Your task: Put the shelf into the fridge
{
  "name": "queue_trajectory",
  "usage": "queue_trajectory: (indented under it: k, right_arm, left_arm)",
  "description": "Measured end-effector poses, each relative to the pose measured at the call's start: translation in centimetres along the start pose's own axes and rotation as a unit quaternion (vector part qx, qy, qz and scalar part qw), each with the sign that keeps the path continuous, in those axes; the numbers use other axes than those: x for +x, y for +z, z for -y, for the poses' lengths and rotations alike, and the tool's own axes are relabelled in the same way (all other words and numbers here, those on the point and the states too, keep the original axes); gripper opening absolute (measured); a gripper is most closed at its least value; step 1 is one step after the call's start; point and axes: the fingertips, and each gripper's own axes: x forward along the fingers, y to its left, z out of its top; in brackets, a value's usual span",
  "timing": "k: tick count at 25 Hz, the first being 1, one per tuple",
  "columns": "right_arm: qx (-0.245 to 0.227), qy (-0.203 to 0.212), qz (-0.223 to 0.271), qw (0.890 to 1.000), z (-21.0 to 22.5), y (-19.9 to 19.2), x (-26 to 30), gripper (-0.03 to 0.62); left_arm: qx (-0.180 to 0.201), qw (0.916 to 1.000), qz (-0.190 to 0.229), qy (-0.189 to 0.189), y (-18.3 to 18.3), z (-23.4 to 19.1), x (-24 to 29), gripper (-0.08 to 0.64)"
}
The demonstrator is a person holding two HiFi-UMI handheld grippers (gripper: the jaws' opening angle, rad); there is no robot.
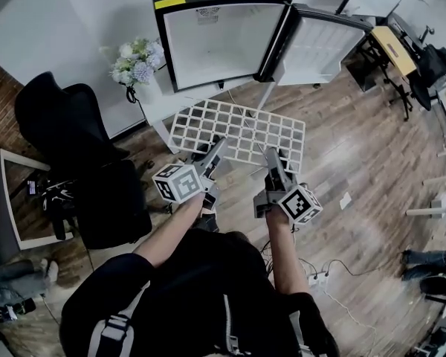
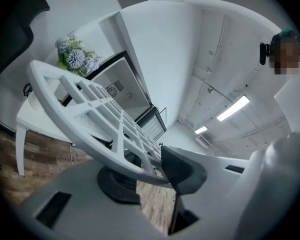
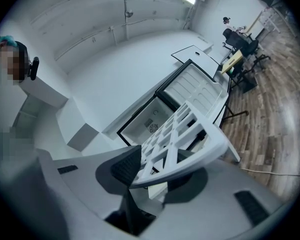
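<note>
Wood floor [image 1: 357,147] fills most of the head view. Fridge [image 1: 219,43] at top centre, open, door [image 1: 316,50] swung to upper right, cavity bare. It stands on a white counter [image 1: 163,103], flowers [image 1: 137,62] at its left. Shelf [image 1: 238,129] mid-frame, in the air just below the fridge mouth, not yet inside. Left gripper [image 1: 217,149] and right gripper [image 1: 273,158] each take its near edge, well apart. Likely reason: a two-point hold keeps the grid from twisting, and the free far edge can go in first.

Left gripper view: fingers [image 2: 182,169] pinch the shelf [image 2: 85,109] by its rim, which lies across the lower finger with the dark pad against it. Grid runs away to upper left, toward the fridge [image 2: 117,91]; the flowers sit above it.

Right gripper view: fingers [image 3: 125,166] likewise clamp the shelf [image 3: 190,139] rim. Grid points up and right at the open fridge [image 3: 152,121], so the aim looks about lined up.

Shelf itself: white, flat, rigid-looking lattice of square openings, thick rounded outer rim, rounded corners. Looks like plastic. No visible bend under its own weight.
</note>
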Motion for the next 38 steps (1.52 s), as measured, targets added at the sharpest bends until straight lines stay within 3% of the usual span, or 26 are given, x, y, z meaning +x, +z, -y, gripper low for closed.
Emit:
queue_trajectory:
  k: [11, 20, 28, 38]
  right_arm:
    - [0.013, 0.020, -0.021, 1.000, 1.3, 0.7, 5.6, 0.133]
    - [0.013, 0.056, -0.071, 0.996, 3.4, 2.3, 12.2, 0.133]
    - [0.018, 0.107, -0.137, 0.985, 6.2, 5.2, 19.5, 0.132]
    - [0.028, 0.163, -0.204, 0.965, 6.3, 7.5, 24.8, 0.129]
  left_arm:
    - [0.001, 0.9997, 0.016, 0.020, 2.9, -2.8, 3.0, 0.129]
    - [0.011, 0.9960, 0.056, 0.069, 5.1, -5.6, 6.6, 0.128]
    - [0.011, 0.9849, 0.117, 0.128, 7.2, -7.4, 11.3, 0.129]
    - [0.010, 0.9669, 0.171, 0.189, 8.5, -8.4, 14.4, 0.129]
